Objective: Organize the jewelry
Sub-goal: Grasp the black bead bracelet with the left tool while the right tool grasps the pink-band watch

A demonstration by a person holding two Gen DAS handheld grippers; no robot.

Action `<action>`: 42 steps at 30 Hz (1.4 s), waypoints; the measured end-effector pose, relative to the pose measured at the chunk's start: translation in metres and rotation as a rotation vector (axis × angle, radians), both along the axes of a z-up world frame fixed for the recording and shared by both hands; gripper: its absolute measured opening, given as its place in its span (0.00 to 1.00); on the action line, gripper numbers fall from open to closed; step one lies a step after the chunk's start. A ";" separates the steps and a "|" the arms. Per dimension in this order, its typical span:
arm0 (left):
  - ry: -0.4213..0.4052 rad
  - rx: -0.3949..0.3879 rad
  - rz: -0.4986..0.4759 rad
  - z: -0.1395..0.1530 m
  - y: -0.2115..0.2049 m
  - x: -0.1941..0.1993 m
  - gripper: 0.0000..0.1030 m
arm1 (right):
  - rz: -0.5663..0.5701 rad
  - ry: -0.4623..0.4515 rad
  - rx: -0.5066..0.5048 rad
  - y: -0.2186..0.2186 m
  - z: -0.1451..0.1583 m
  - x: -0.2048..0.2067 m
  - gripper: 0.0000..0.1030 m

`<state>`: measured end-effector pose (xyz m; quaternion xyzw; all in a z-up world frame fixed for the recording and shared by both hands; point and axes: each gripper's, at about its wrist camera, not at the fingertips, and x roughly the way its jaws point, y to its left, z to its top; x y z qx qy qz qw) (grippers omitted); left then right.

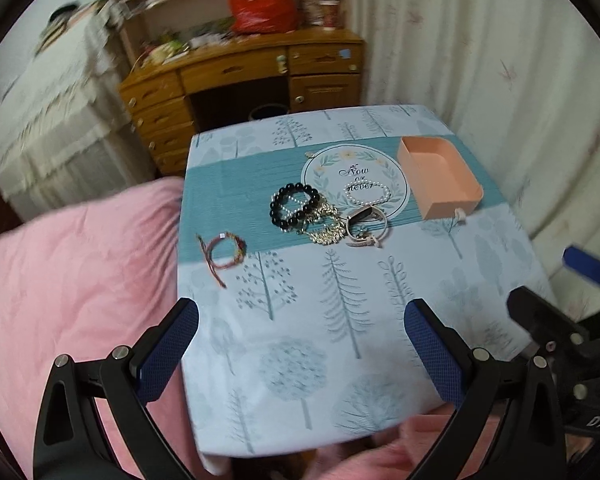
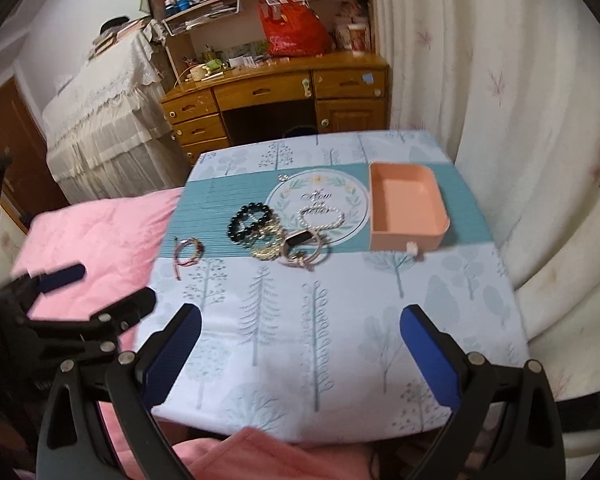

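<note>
Jewelry lies mid-table: a black bead bracelet (image 1: 296, 205) (image 2: 249, 218), a pearl bracelet (image 1: 367, 192) (image 2: 321, 217), a gold chain pile (image 1: 327, 229) (image 2: 267, 245), a silver bangle with a black piece (image 1: 366, 224) (image 2: 305, 245), and a red cord bracelet (image 1: 227, 249) (image 2: 188, 254) off to the left. An empty peach box (image 1: 440, 174) (image 2: 407, 210) stands to their right. My left gripper (image 1: 300, 344) is open and empty above the table's near left part. My right gripper (image 2: 300, 344) is open and empty above the near edge.
The table (image 1: 340, 340) carries a tree-print cloth with a teal band and a round "Now or never" mat (image 1: 354, 176). A pink bed (image 1: 80, 280) lies left, a white curtain (image 1: 500, 60) right, and a wooden desk (image 1: 252, 76) behind.
</note>
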<state>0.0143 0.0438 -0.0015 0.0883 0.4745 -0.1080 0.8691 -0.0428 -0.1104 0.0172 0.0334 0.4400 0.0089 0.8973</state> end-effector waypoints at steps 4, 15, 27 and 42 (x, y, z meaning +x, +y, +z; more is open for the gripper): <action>-0.062 0.047 -0.143 -0.015 -0.005 0.008 0.98 | 0.053 -0.054 0.056 -0.003 -0.010 -0.002 0.95; -0.142 0.081 -0.356 -0.070 -0.034 0.070 0.72 | -0.050 0.092 0.393 -0.044 -0.079 0.065 0.65; -0.047 0.203 -0.382 -0.162 -0.061 0.186 0.32 | -0.109 0.309 0.448 -0.049 -0.185 0.167 0.39; 0.059 0.109 -0.404 -0.189 -0.054 0.217 0.13 | -0.067 0.322 0.514 -0.051 -0.214 0.192 0.15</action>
